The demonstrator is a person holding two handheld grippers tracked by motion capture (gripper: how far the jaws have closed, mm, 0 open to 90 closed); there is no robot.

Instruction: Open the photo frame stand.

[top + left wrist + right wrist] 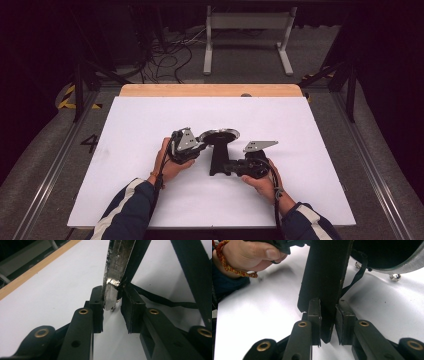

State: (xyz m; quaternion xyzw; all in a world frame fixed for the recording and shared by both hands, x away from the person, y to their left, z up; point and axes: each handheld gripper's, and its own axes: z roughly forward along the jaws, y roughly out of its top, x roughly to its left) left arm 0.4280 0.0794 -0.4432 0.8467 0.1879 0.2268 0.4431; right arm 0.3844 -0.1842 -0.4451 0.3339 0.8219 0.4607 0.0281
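A black frying pan (218, 137) lies near the middle of the white surface (150, 120), its round bowl at about twelve o'clock from its long flat handle (218, 159), which runs back toward the person at six o'clock. The pan seems to be tipped or turned over, since the left gripper view shows a silvery rim (113, 277) standing nearly on edge, and the right gripper view shows the pale underside of the bowl with small metal studs; which way up it lies I cannot tell for certain. The left gripper (196, 146), at nine o'clock from the bowl, has its fingers (98, 307) drawn narrow around the rim, one pad touching the metal and the other just beside it with a thin strap (162, 300) trailing past. The right gripper (231, 167), at three o'clock from the handle's near end, has its fingers (314, 320) narrowed on the handle's flat black bar, which sits between both pads. Judging by this, the grasping part of the job looks done: both ends of the pan are taken, rim and handle. What appears left is the move itself, lifting or turning the pan and setting it where it belongs, and then letting go. The pan seems to rest on the surface.
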